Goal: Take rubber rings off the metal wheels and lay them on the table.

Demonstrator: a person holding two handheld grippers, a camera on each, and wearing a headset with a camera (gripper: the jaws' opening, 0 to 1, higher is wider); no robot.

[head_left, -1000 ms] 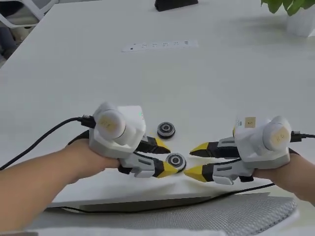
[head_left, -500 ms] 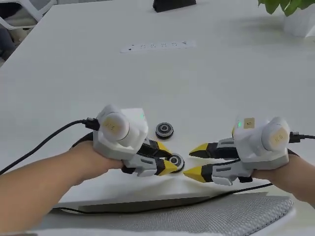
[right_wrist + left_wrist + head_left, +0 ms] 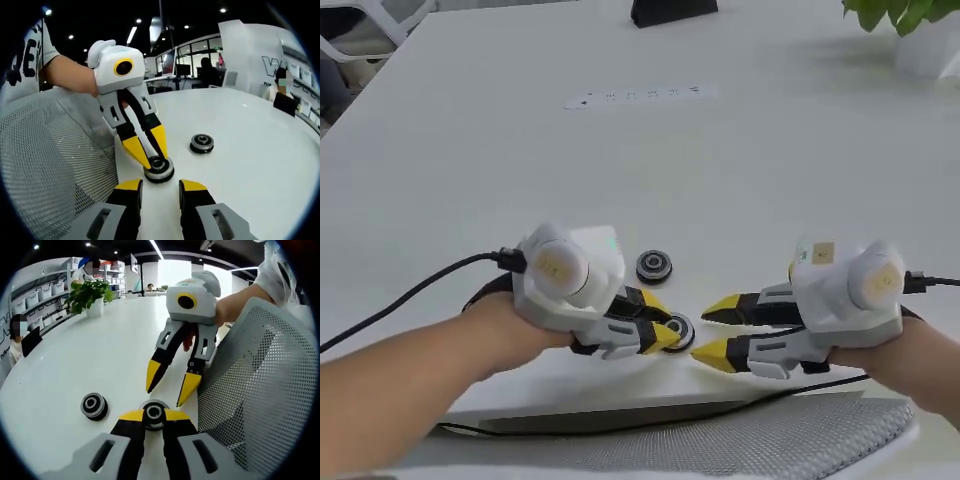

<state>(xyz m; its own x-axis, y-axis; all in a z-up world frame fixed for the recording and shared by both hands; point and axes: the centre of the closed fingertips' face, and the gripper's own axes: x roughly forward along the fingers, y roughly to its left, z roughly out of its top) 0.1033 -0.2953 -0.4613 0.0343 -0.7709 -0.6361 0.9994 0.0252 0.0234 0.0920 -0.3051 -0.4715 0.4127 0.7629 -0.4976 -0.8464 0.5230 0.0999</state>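
Two metal wheels with black rubber rings lie on the white table (image 3: 770, 180) near its front edge. My left gripper (image 3: 665, 331) is shut on the nearer wheel (image 3: 679, 330), its yellow tips pressing both sides of the wheel (image 3: 153, 412), which rests on the table. The second wheel (image 3: 654, 266) lies free just behind it, to the left of my jaws (image 3: 94, 405). Facing the held wheel (image 3: 159, 169) from a short gap away, my right gripper (image 3: 702, 332) is open and holds nothing. The left gripper (image 3: 156, 158) comes down onto the wheel from above in the right gripper view.
A mesh chair back (image 3: 720, 445) sits right below the table's front edge. A flush socket strip (image 3: 640, 93) lies mid-table, with a dark stand (image 3: 672, 10) and a potted plant (image 3: 915, 25) at the far side. A black cable (image 3: 410, 295) trails left.
My left gripper's jaws have closed in on the nearer wheel, from a wider spread around it. The right gripper has hardly moved.
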